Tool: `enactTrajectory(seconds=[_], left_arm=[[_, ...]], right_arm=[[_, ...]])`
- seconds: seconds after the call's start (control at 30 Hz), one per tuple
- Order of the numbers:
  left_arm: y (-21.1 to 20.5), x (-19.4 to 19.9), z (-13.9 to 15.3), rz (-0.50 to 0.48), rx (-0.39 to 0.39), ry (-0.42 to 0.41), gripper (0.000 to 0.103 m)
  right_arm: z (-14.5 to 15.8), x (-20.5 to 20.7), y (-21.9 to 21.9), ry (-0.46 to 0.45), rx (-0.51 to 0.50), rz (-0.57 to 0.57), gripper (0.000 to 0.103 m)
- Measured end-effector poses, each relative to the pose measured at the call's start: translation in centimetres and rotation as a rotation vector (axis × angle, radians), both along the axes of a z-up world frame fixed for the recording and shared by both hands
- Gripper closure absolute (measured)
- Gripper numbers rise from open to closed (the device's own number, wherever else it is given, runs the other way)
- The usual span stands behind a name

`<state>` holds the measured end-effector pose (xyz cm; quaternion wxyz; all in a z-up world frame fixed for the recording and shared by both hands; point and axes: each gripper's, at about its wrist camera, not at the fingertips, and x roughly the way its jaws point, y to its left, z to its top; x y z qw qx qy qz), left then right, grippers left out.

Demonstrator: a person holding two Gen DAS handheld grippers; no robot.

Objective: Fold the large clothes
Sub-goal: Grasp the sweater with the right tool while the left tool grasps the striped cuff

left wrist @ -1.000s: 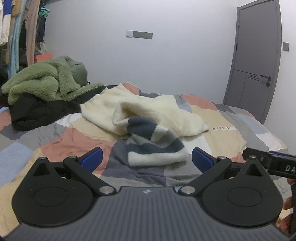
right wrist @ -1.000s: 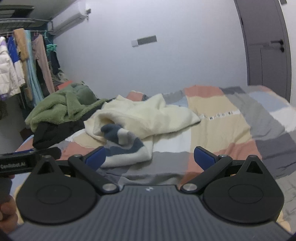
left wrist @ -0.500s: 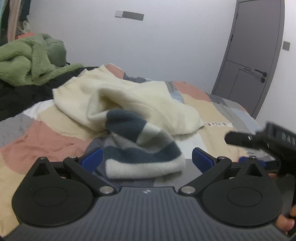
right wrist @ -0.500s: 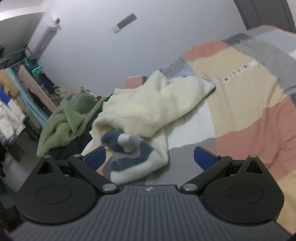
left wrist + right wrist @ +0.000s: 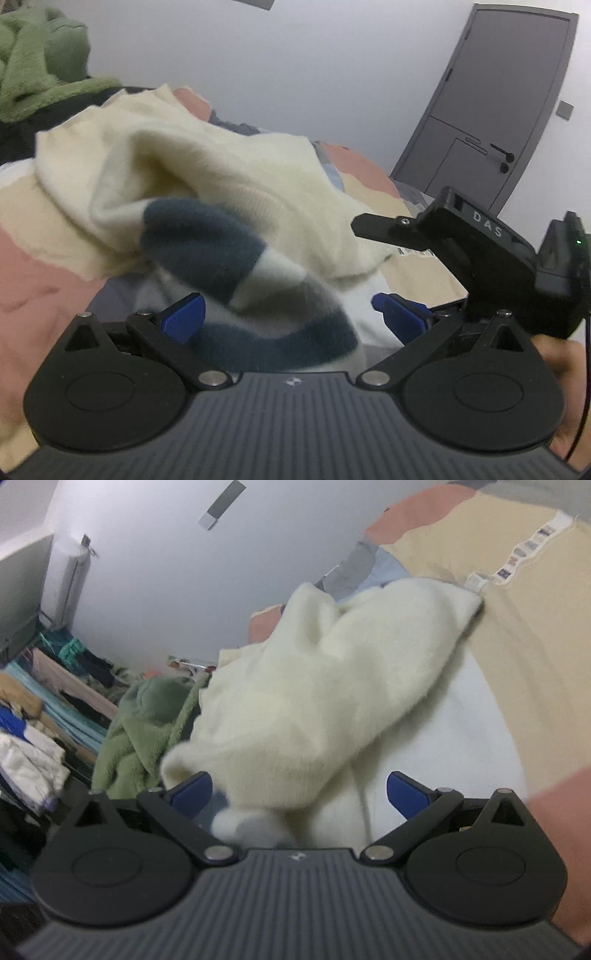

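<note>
A crumpled cream sweater (image 5: 207,177) with navy and white striped sleeves (image 5: 229,266) lies on the patchwork bed cover (image 5: 44,266). My left gripper (image 5: 291,317) is open, its blue pads either side of the striped sleeve end, close above it. My right gripper (image 5: 299,794) is open and tilted, its pads either side of a cream fold of the same sweater (image 5: 314,686). The right gripper's black body (image 5: 480,251) shows at the right of the left wrist view, over the sweater's right edge.
A green fleece (image 5: 33,66) on a dark garment lies at the bed's far left, also in the right wrist view (image 5: 144,731). A grey door (image 5: 509,110) stands at the right. Hanging clothes (image 5: 44,709) fill the left wall.
Both grippers have moved forward and down to the sweater, which now fills each view. The right gripper has tilted and swung in over the sweater's right side. Both stay open.
</note>
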<state>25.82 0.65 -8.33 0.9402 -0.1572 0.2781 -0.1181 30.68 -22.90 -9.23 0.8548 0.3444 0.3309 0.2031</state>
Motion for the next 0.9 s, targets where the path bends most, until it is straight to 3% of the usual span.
enactTrajectory(seconds=[0.2, 0.33, 0.4, 0.47, 0.5, 0.6, 0.67, 0.7, 0.77, 0.83, 0.9], left_arm=[[0.0, 2.6, -2.3, -0.025, -0.031, -0.014, 0.000], [0.3, 3.4, -3.5, -0.033, -0.079, -0.042, 0.000], [0.0, 3.7, -4.0, -0.042, -0.051, -0.060, 0.001], [-0.4, 3.7, -4.3, -0.042, -0.048, -0.070, 0.001], [-0.4, 3.7, -4.4, -0.036, -0.044, -0.071, 0.002], [-0.6, 3.7, -4.5, -0.002, -0.003, -0.060, 0.019], [-0.4, 3.4, -4.4, 0.021, -0.004, -0.055, 0.038], [-0.2, 3.3, -4.5, 0.031, 0.004, -0.053, 0.044], [0.3, 2.8, -4.6, 0.048, 0.001, -0.044, 0.066], [0.9, 2.2, -4.4, 0.056, -0.033, -0.031, 0.075], [1.1, 1.5, -3.8, 0.072, -0.017, -0.047, 0.079]], right_arm=[[-2.8, 3.3, -1.3, 0.013, 0.121, -0.008, 0.003], [-4.6, 4.9, -1.8, 0.036, 0.147, -0.013, 0.029], [-5.1, 5.5, -1.8, 0.042, 0.143, -0.012, 0.037], [-5.4, 5.8, -1.8, 0.040, 0.153, -0.005, 0.052], [-5.3, 5.9, -1.8, 0.036, 0.148, -0.002, 0.054], [-4.4, 5.5, -1.6, -0.014, 0.092, 0.009, 0.071], [-3.7, 4.9, -1.8, -0.047, 0.079, 0.008, 0.081], [-3.3, 4.6, -1.9, -0.066, 0.071, 0.004, 0.082], [-2.3, 4.2, -2.0, -0.104, 0.042, 0.000, 0.085], [-1.1, 3.4, -2.1, -0.130, 0.008, -0.002, 0.085], [-0.1, 2.7, -2.3, -0.138, -0.035, -0.001, 0.086]])
